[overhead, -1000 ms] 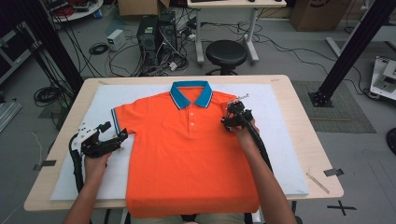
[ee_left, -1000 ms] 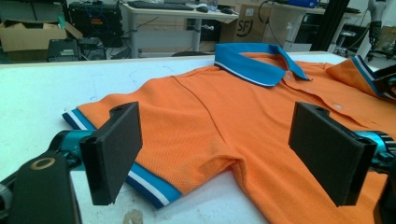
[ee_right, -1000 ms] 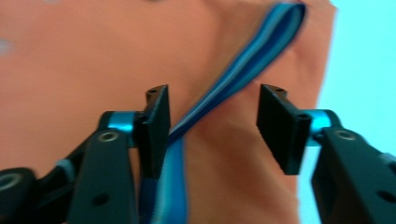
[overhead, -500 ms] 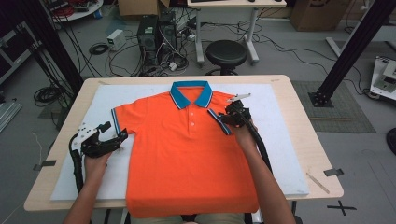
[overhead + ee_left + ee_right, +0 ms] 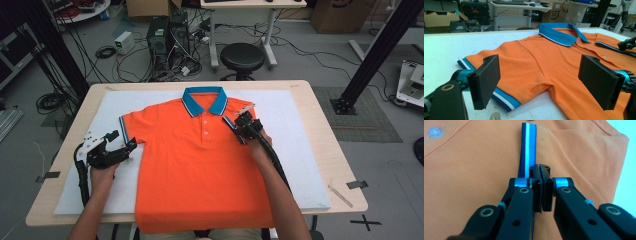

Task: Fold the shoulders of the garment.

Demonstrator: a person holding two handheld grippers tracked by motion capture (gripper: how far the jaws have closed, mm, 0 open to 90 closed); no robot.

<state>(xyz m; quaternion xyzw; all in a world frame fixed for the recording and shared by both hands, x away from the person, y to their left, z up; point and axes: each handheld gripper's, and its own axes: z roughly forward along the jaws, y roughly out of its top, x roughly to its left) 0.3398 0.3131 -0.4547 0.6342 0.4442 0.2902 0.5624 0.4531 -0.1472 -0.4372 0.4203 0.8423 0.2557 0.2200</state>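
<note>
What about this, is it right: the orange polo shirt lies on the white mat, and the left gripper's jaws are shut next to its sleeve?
Not quite. The left gripper has its jaws wide open, not shut, as the left gripper view shows. The rest holds: the orange polo shirt lies on the white mat, with that gripper next to its sleeve.

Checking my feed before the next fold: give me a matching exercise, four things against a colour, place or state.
1 left gripper
2 right gripper
3 collar
4 stool

a blue
b jaws shut
c on the floor beyond the table
d jaws open

Pairs: 1-d, 2-b, 3-a, 4-c. The right gripper's jaws have just been closing; whether they pinch the shirt I cannot tell.
</note>
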